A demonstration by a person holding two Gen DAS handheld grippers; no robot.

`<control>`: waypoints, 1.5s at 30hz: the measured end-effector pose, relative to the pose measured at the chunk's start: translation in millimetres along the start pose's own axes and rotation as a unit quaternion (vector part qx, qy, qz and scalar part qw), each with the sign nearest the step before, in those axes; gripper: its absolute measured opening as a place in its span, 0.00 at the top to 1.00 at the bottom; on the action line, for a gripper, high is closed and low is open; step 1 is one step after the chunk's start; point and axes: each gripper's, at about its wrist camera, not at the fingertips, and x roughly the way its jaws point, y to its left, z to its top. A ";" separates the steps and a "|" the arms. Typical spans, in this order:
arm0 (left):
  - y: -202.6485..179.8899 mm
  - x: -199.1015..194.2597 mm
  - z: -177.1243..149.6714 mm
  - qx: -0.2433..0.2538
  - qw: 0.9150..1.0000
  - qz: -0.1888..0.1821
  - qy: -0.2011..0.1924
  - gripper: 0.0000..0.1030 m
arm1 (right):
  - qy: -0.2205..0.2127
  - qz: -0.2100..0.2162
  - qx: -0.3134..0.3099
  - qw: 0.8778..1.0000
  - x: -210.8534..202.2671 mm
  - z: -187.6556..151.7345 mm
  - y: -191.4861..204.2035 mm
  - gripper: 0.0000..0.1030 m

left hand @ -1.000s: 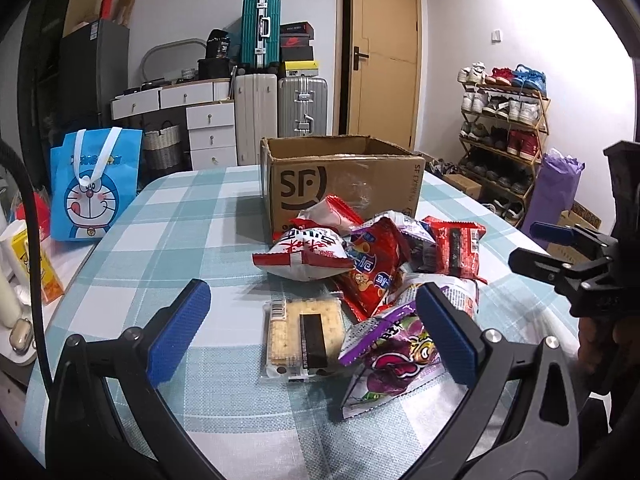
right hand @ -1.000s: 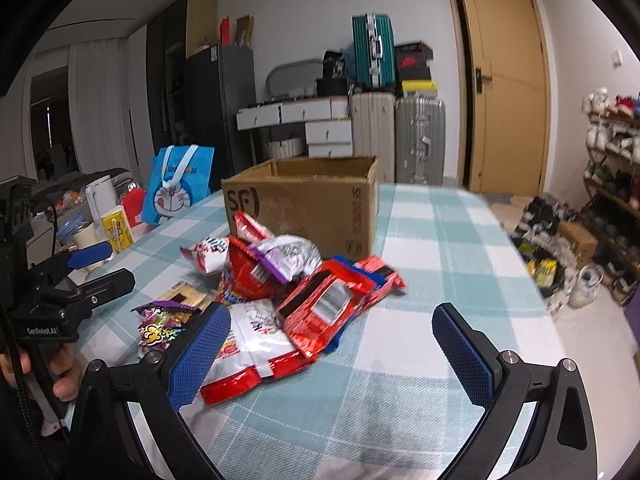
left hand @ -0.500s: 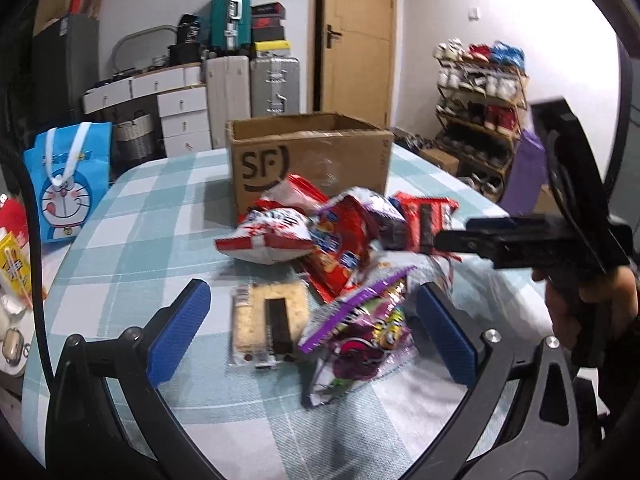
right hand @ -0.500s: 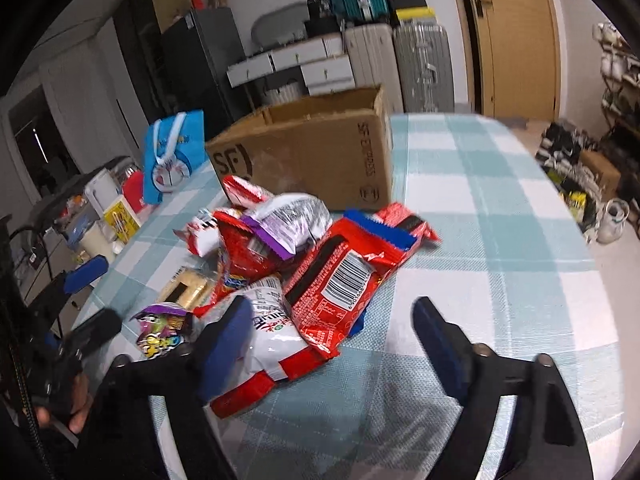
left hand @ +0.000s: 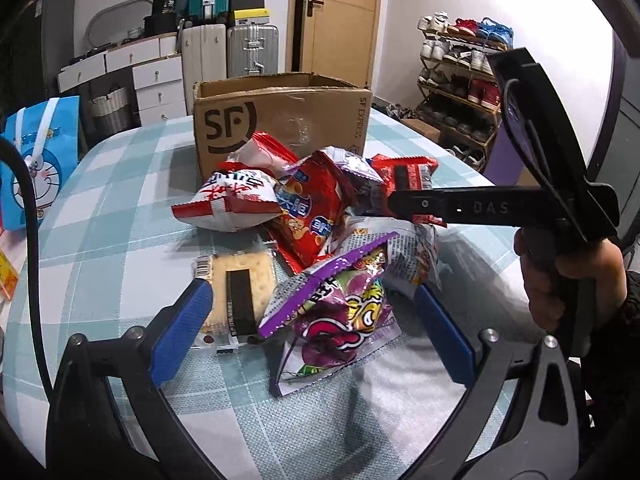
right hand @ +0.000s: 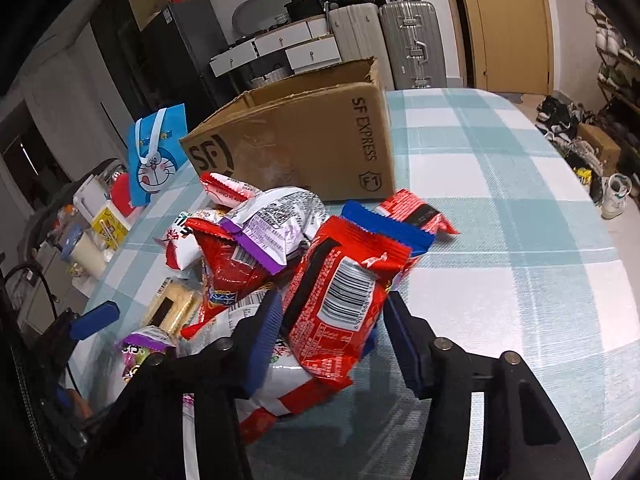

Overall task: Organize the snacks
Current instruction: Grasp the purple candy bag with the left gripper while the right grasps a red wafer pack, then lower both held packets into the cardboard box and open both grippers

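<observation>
A pile of snack packets lies in front of an open cardboard SF box (left hand: pixel 280 120) on the checked table. My left gripper (left hand: pixel 316 320) is open, its fingers on either side of a purple candy packet (left hand: pixel 340 312), with a cracker pack (left hand: pixel 240 292) by the left finger. My right gripper (right hand: pixel 332 328) is open, its fingers on either side of a red barcode packet (right hand: pixel 340 300) without pinching it. It reaches into the pile from the right in the left wrist view (left hand: pixel 396 202). The box also shows in the right wrist view (right hand: pixel 304 140).
A blue Doraemon bag (left hand: pixel 36 164) stands at the table's left edge. A red-and-white packet (left hand: pixel 228 200) and a red biscuit packet (left hand: pixel 312 208) lie mid-pile. Suitcases (left hand: pixel 248 48), drawers and a shoe rack (left hand: pixel 460 80) stand beyond the table.
Both grippers have moved forward and down into the pile. The right gripper's fingers have narrowed around the red barcode packet. The left gripper now straddles the purple packet.
</observation>
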 end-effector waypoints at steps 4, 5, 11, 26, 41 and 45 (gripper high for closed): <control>1.3 4.7 0.1 -0.004 1.000 -0.006 0.010 0.08 | -0.014 0.003 0.002 1.000 -4.0 -1.5 -0.1 0.68; 2.0 5.8 0.1 -0.006 1.000 -0.010 0.013 0.09 | -0.025 0.011 0.006 1.000 -8.3 -2.3 -1.8 0.73; 3.0 12.9 0.8 -0.004 0.999 -0.018 0.027 0.09 | -0.068 0.025 0.014 0.997 -32.8 -5.9 -6.1 0.80; 3.2 30.4 2.6 -0.006 0.997 -0.048 0.055 0.60 | -0.097 0.050 -0.001 0.994 -62.3 -16.2 -5.1 0.81; 19.6 -14.6 22.7 -0.048 0.997 -0.064 -0.018 0.61 | -0.122 0.073 -0.013 0.990 -77.9 -13.8 -0.9 0.81; 23.5 -24.2 36.6 -0.051 0.996 -0.053 -0.041 0.61 | -0.130 0.082 -0.015 0.988 -83.8 -8.8 1.5 0.81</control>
